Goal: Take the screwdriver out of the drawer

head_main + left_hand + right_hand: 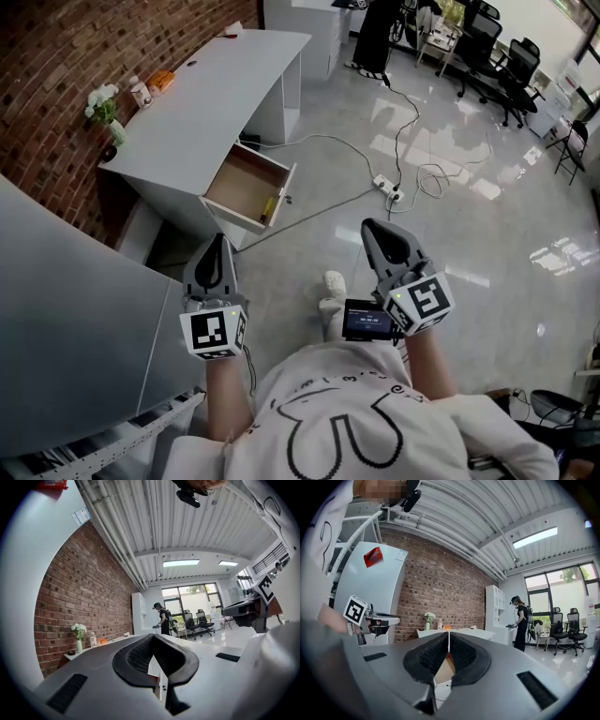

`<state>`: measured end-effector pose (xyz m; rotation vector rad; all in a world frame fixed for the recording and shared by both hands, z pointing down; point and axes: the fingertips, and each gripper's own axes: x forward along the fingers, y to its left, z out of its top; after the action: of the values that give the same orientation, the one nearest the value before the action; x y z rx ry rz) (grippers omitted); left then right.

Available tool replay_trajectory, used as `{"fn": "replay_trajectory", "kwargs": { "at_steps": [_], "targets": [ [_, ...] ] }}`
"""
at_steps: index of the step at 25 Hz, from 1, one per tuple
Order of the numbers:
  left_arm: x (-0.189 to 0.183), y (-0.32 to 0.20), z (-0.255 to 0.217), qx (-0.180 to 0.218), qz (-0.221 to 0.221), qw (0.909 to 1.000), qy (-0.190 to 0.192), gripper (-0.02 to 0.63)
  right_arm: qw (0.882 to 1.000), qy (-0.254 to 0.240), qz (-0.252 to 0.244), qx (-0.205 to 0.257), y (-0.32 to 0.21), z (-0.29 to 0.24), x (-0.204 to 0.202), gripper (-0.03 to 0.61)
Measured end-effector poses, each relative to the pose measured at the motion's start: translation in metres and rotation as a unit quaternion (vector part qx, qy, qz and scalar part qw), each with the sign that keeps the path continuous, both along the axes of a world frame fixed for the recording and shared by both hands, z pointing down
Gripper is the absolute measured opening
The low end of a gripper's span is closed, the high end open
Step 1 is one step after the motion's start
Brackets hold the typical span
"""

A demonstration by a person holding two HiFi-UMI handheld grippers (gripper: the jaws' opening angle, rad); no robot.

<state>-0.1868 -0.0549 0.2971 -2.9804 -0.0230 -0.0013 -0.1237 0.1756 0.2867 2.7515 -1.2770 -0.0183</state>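
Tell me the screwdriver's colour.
Yellow. The screwdriver lies in the open drawer; the head view shows it best.

The drawer [240, 184] juts from the surface's [216, 94] front, with the screwdriver [268, 207] in it at its right side. Flowers [103, 101] stand on the surface by the wall [56, 66]. A power strip [386, 187] lies on the floor [469, 244] to the right.

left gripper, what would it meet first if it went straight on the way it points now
Likely the open drawer: the left gripper, jaws shut, points at it, and nothing seems to stand between them. Depth is hard to judge.
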Motion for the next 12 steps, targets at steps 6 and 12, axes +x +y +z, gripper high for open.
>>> {"fn": "replay_trajectory", "kwargs": {
  "at_steps": [6, 12],
  "targets": [
    [0.043, -0.026, 0.003, 0.006, -0.032, 0.9995, -0.007, 0.005, 0.999, 0.0, -0.037, 0.007, -0.037, 0.002, 0.06, 0.023],
    [0.104, -0.048, 0.003, -0.002, -0.069, 0.9975, -0.013, 0.005, 0.997, -0.012, -0.078, 0.002, -0.064, 0.006, 0.137, 0.023]
  ]
}}
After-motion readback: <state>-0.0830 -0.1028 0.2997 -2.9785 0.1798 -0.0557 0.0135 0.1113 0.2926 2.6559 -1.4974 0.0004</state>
